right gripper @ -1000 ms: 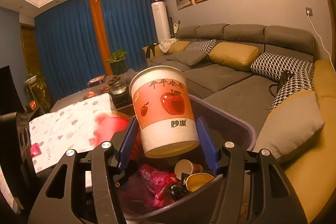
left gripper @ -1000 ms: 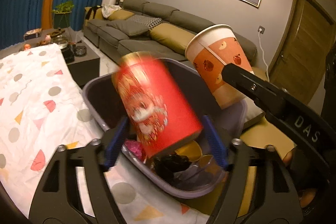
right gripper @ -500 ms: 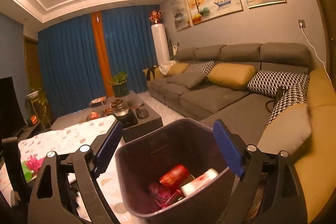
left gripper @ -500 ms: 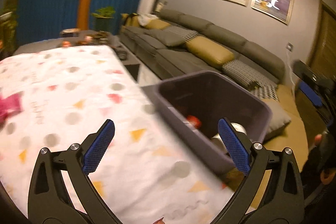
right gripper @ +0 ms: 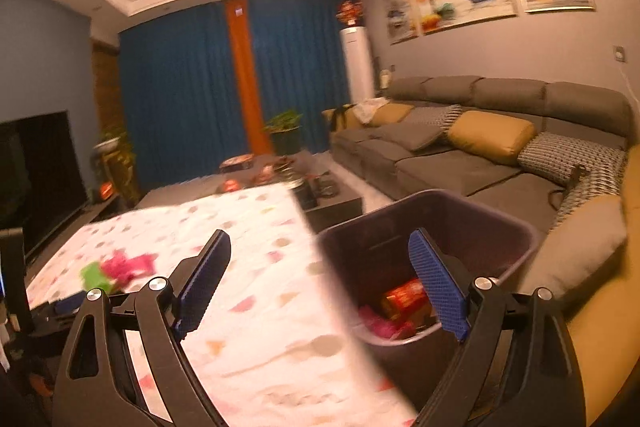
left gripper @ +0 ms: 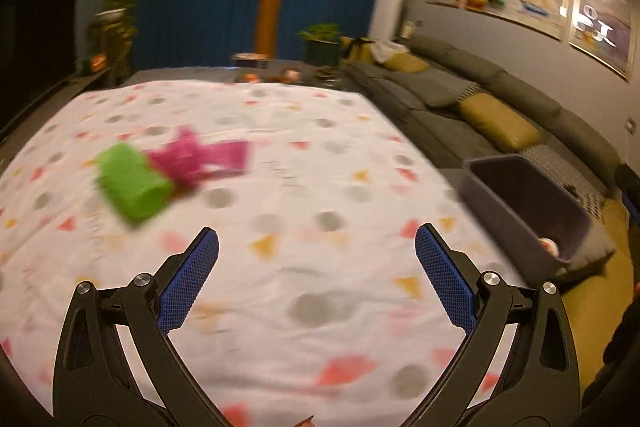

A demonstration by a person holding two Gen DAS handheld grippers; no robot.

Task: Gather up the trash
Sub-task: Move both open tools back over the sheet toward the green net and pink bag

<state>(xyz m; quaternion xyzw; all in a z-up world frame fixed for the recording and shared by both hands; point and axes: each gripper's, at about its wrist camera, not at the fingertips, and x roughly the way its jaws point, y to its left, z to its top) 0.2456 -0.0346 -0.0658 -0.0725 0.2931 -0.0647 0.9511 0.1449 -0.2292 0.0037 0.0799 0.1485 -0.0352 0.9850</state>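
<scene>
A green crumpled piece [left gripper: 132,185] and a pink wrapper [left gripper: 200,159] lie side by side on the patterned tablecloth [left gripper: 320,195], ahead and left of my left gripper [left gripper: 316,259], which is open and empty above the cloth. The grey trash bin [left gripper: 520,203] stands off the table's right edge. In the right wrist view my right gripper [right gripper: 320,267] is open and empty, over the table edge and the bin [right gripper: 480,227]. A red cup [right gripper: 404,297] and pink wrappers [right gripper: 380,323] lie inside the bin. The green and pink trash [right gripper: 116,269] shows far left.
A grey sofa with yellow cushions [right gripper: 492,137] runs behind the bin. A dark coffee table with small items [right gripper: 304,183] stands beyond the table's far end. A TV [right gripper: 36,171] is at the left. A yellow cushion [left gripper: 596,291] lies below the bin.
Both cups were let go into the bin and both grippers opened. My left gripper has swung left toward the green and pink trash. My right gripper has turned left too.
</scene>
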